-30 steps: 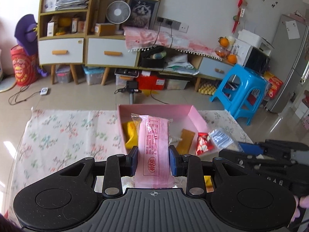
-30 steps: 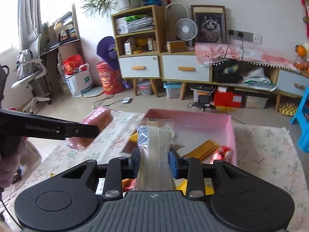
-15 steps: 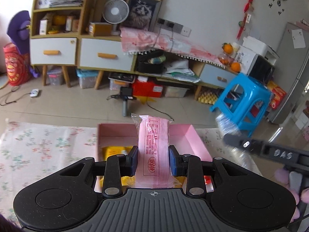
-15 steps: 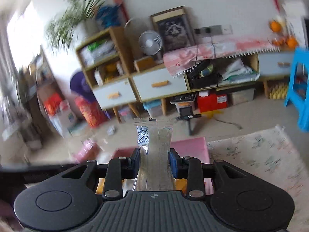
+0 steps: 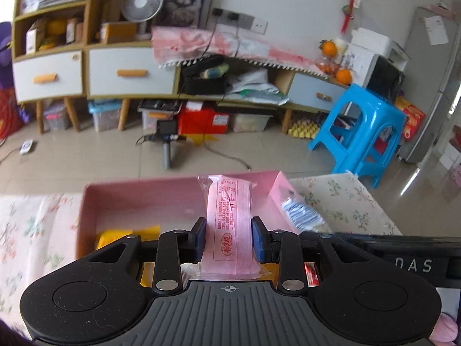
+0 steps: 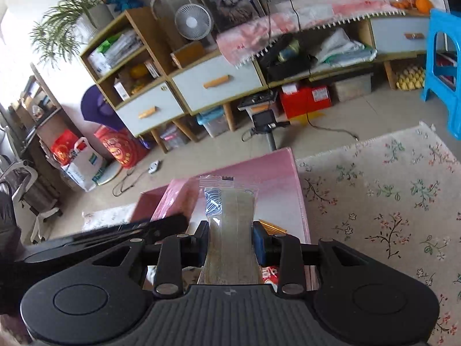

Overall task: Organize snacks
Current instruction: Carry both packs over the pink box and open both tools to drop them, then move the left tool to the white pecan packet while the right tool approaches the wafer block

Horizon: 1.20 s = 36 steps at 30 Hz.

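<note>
left gripper (image 5: 229, 238): pinching a pink snack packet (image 5: 230, 225) between its blue pads, packet standing up lengthwise with red print on it; it hangs right over the pink box (image 5: 144, 201)

right gripper (image 6: 230, 239): clamped on a clear-wrapped snack bar (image 6: 230, 230), tan inside with a blue logo near the top end; also above the pink box (image 6: 259, 173), toward its right side; view is tilted quite a bit

pink box: sits open on the floral tablecloth (image 6: 389, 201); inside you can spot a yellow packet (image 5: 126, 233) at the left, a bit of a red wrapper (image 5: 311, 274) peeking under the left gripper's frame, and an orange-gold packet (image 6: 272, 226) just past the right gripper's pad

both at once: from the left wrist the right gripper shows as a black bar (image 5: 403, 256) on the right edge, with the blue-and-white end of its snack bar (image 5: 301, 214) over the box's right wall; from the right wrist the left gripper is a black arm (image 6: 115, 233) coming in from the left, its pink packet (image 6: 175, 201) over the box

background: wooden cabinet with drawers (image 5: 86, 69), small white fan (image 5: 142, 1), blue plastic stool (image 5: 366, 132); pretty cluttered room tbh
</note>
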Motion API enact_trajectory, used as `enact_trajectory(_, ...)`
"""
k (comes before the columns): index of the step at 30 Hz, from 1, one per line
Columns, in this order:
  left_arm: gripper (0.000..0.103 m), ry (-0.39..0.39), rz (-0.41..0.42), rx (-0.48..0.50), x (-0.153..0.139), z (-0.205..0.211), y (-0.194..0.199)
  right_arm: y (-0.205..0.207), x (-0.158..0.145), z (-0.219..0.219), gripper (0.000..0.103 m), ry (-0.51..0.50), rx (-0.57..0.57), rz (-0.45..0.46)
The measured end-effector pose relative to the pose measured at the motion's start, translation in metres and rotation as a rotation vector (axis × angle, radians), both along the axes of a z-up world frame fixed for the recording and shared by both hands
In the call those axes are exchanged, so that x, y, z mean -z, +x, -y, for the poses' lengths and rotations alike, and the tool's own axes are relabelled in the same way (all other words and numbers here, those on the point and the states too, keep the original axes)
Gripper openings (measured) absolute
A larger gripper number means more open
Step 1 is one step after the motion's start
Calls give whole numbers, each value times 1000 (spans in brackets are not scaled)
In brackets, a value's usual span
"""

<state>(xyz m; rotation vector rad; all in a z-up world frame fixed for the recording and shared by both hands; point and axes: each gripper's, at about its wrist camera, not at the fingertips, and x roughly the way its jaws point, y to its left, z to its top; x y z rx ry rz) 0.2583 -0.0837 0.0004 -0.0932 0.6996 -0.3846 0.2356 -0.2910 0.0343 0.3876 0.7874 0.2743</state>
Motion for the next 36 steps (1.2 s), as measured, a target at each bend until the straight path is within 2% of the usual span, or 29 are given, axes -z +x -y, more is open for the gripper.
enact_trajectory(4, 29, -2, 4, 13, 11, -1, 0, 3, 0, 8, 21, -15, 16, 10)
enact_trajectory(7, 31, 19, 4, 26, 15, -2, -1, 3, 0, 18, 25, 11, 43, 11)
enact_trajectory(11, 33, 46, 11, 44, 11, -3, -1, 1, -1, 25, 38, 45, 56, 12)
enact_trajectory(13, 47, 45, 10, 48, 10, -6, -2, 1, -3, 24, 42, 34, 55, 21)
enact_trajectory(17, 52, 56, -10, 44, 9, -9, -4, -1, -7, 23, 50, 19, 43, 35)
enact_trajectory(21, 67, 70, -7, 59, 6, -11, -12, -7, -14, 27, 61, 5, 50, 54)
enact_trajectory(23, 70, 84, 1, 64, 5, -11, -17, -10, -18, 29, 67, 3, 52, 67)
enact_trajectory(29, 82, 91, 24, 91, -7, -5, -34, -21, -23, 36, 79, -27, 56, 84)
enact_trajectory(36, 91, 99, 63, 125, -20, 2, -56, -40, -26, 38, 86, -71, 28, 97)
